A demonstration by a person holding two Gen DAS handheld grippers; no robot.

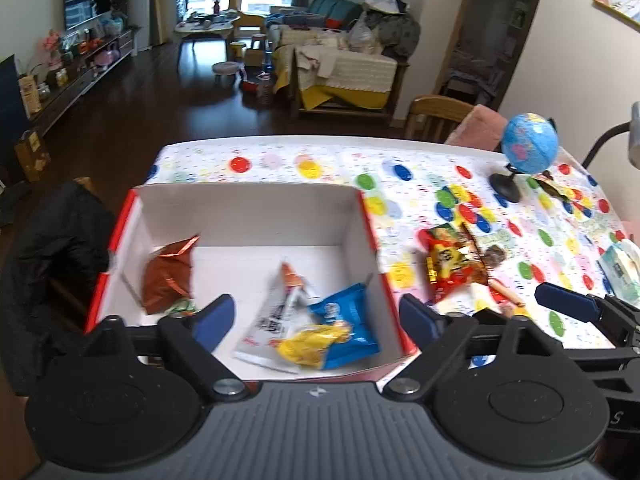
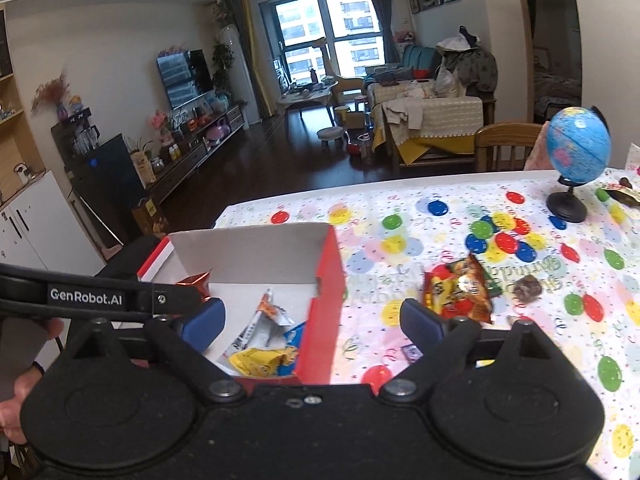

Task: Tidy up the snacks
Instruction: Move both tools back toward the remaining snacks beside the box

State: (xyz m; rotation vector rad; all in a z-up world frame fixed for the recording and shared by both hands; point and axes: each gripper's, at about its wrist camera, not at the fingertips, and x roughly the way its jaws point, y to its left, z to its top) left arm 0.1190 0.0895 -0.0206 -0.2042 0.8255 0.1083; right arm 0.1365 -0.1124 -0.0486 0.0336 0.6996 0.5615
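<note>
A red-and-white cardboard box [image 1: 248,212] stands on the table's left part. In it lie a copper-brown packet [image 1: 168,276], a white packet [image 1: 280,312], a blue packet [image 1: 348,320] and a yellow packet [image 1: 312,344]. My left gripper [image 1: 317,302] hangs open above the box's near end, holding nothing. My right gripper [image 2: 311,306] is open too, straddling the box's red right wall [image 2: 324,300] from above. To the right of the box, a red-orange snack packet [image 2: 460,288] and a small brown wrapped sweet [image 2: 528,286] lie on the tablecloth.
A blue globe [image 1: 528,144] on a black stand sits at the far right of the table, with a tissue pack [image 1: 622,272] nearer on the right. A chair draped with a black jacket [image 1: 52,256] is left of the box. A wooden chair [image 1: 436,116] stands behind the table.
</note>
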